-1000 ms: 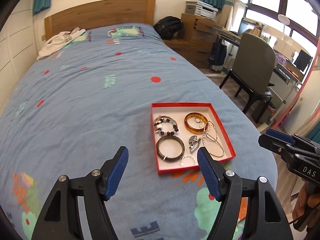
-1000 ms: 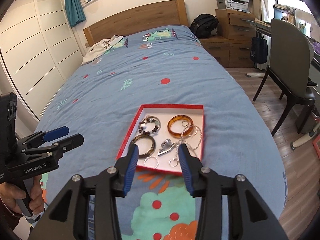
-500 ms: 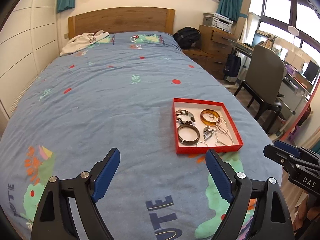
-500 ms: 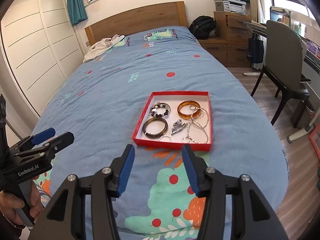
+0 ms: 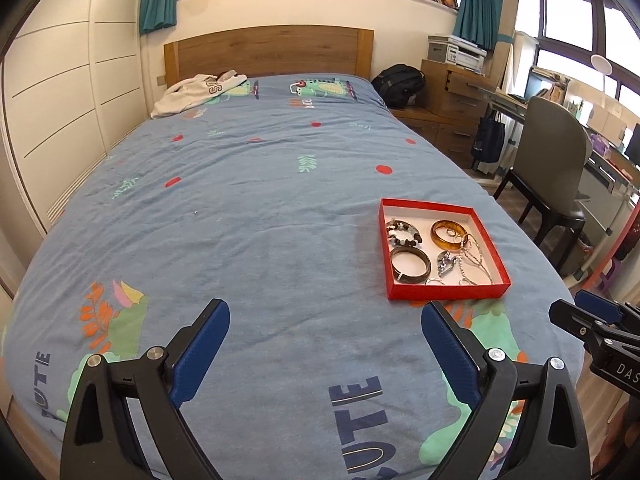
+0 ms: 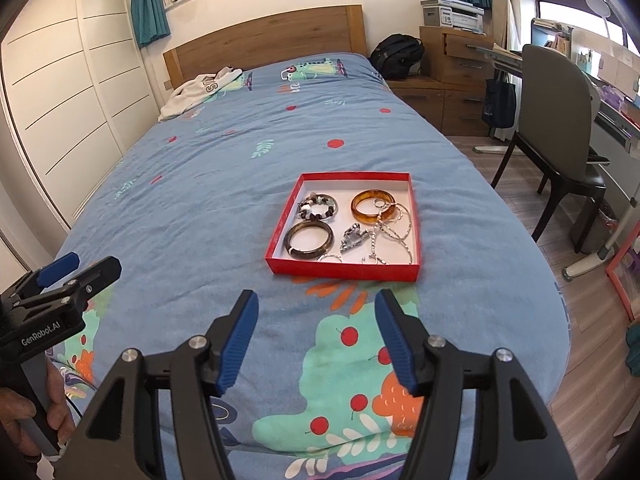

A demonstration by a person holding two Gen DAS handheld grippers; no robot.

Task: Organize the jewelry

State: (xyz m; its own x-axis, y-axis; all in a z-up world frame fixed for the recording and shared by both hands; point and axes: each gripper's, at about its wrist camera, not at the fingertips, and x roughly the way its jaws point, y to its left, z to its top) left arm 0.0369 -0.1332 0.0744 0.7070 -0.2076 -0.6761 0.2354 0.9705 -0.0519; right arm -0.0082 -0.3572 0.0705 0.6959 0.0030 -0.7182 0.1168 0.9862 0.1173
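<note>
A red shallow box [image 6: 280, 240] [image 5: 448, 294] lies on the blue bedspread near the bed's right foot. In it are a beaded bracelet [image 6: 319, 208], an amber bangle [image 6: 360, 208], a dark bangle [image 6: 308, 240], a silver clip [image 6: 354, 238], silver chains [image 6: 394, 228] and small rings. My right gripper [image 6: 316, 312] is open and empty, just short of the box's near edge. My left gripper [image 5: 324, 328] is open and empty, to the left of the box and nearer the foot. Each gripper also shows in the other's view: the left one [image 6: 76, 268], the right one [image 5: 576, 312].
The bed [image 5: 240, 200] fills both views, with a white garment [image 5: 196, 92] by the wooden headboard. Cupboards line the left wall. A black backpack [image 5: 398, 80], drawers, a desk and a grey chair [image 5: 556, 184] stand to the right. The wooden floor drops off past the bed's right edge.
Both grippers have pulled back from the box toward the foot of the bed and risen. The box now looks smaller and farther. The jewelry has not moved.
</note>
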